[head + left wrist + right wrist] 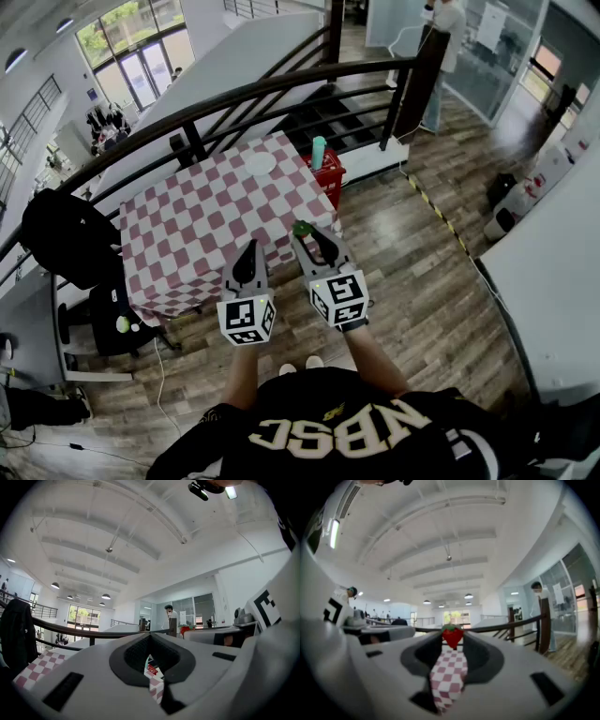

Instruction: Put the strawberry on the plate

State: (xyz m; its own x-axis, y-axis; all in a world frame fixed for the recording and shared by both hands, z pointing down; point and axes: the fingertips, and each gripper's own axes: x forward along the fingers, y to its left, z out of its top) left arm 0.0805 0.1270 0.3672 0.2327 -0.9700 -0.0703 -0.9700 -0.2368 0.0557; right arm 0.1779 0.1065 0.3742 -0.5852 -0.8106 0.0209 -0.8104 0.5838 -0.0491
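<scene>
A red strawberry [453,636] with a green top [302,228] sits pinched between the tips of my right gripper [306,234], which is shut on it above the near right edge of the red-and-white checkered table [187,234]. A white plate [260,163] lies at the far side of the table, well beyond both grippers. My left gripper [248,251] hovers beside the right one over the table's near edge. Its jaws are shut and hold nothing; only a thin slit of checkered cloth [154,686] shows between them.
A red crate [330,175] with a teal bottle [319,150] stands just past the table's far right corner. A dark curved railing [234,98] runs behind the table. A black jacket [66,239] hangs at the left. A person [445,37] stands far back right on the wooden floor.
</scene>
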